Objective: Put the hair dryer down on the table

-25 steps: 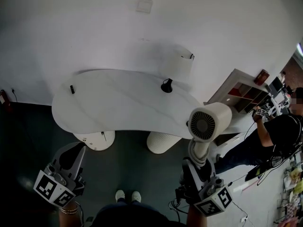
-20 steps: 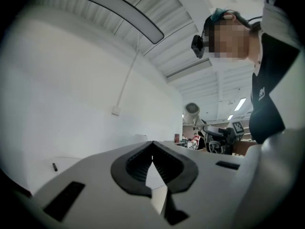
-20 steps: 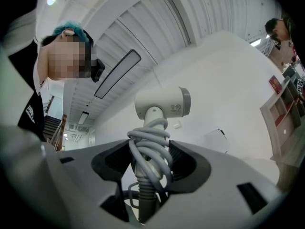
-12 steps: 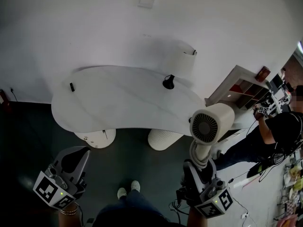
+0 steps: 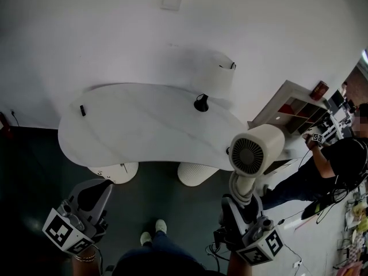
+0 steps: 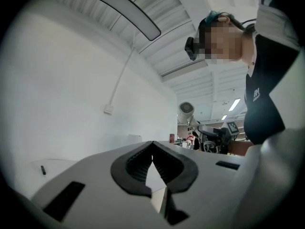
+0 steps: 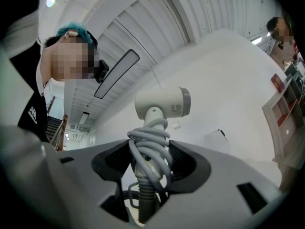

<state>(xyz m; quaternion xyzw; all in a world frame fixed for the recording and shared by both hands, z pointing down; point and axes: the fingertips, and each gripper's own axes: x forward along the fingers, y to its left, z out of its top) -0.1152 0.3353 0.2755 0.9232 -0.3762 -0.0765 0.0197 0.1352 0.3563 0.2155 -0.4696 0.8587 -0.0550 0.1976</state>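
A white hair dryer [image 5: 256, 148] stands upright in my right gripper [image 5: 240, 197], its grille end facing the head camera. In the right gripper view the hair dryer [image 7: 162, 104] has its grey cord wound round the handle, and my right gripper [image 7: 150, 161] is shut on that wrapped handle. It hangs in the air off the right end of the white curved table [image 5: 144, 125]. My left gripper [image 5: 95, 191] is low at the left, in front of the table; in its own view the left gripper [image 6: 152, 144] is shut with nothing in it.
On the table lie a small black cone-shaped thing [image 5: 201, 103] and a small dark piece [image 5: 82, 110]. A white cylinder [image 5: 221, 76] stands behind the table. A white shelf [image 5: 293, 111] and a person in black [image 5: 339, 160] are at the right.
My left gripper has shifted a little to the right and forward. The person's feet have stepped, and the table sits slightly lower left in view. The hair dryer stays held upright.
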